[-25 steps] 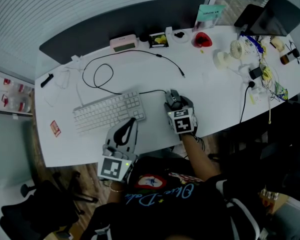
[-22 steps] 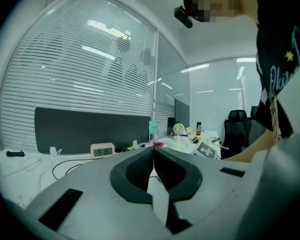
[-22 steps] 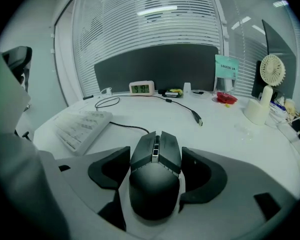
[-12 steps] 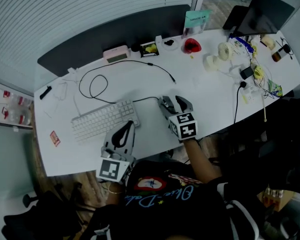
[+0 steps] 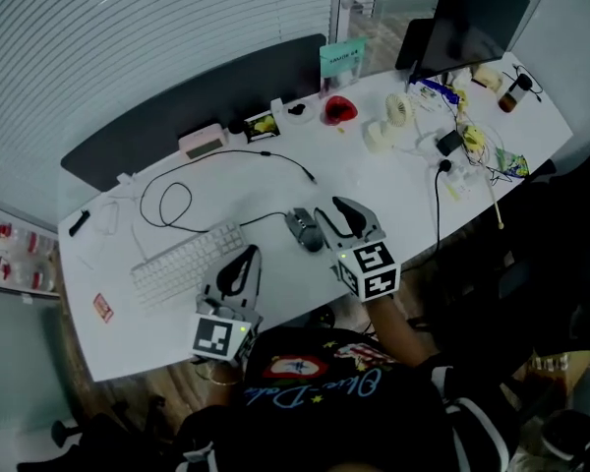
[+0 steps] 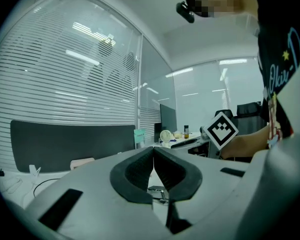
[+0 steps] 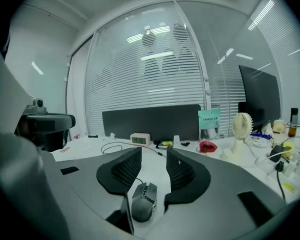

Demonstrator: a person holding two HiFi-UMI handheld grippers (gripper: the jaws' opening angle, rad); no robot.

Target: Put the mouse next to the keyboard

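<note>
A dark grey wired mouse [image 5: 303,229] lies on the white desk [image 5: 393,200], just right of the white keyboard [image 5: 182,262]. My right gripper [image 5: 332,206] hovers above the mouse and a little to its right. Its jaws have just been closing but still stand apart, with nothing between them. In the right gripper view the mouse [image 7: 142,201] rests on the desk below the right gripper [image 7: 153,151]. My left gripper [image 5: 249,254] hangs over the desk's front edge by the keyboard's right end. The left gripper [image 6: 153,150] has its pads meeting and holds nothing.
A black cable [image 5: 167,200] loops behind the keyboard. Along the dark back panel [image 5: 177,116] stand a clock [image 5: 205,143], a red bowl [image 5: 339,109] and a small fan [image 5: 398,111]. A monitor [image 5: 472,23] and tangled cables [image 5: 472,146] crowd the right end.
My right gripper has lifted off the mouse, which stays on the desk beside the keyboard, and its jaws have narrowed. The left gripper has shifted slightly.
</note>
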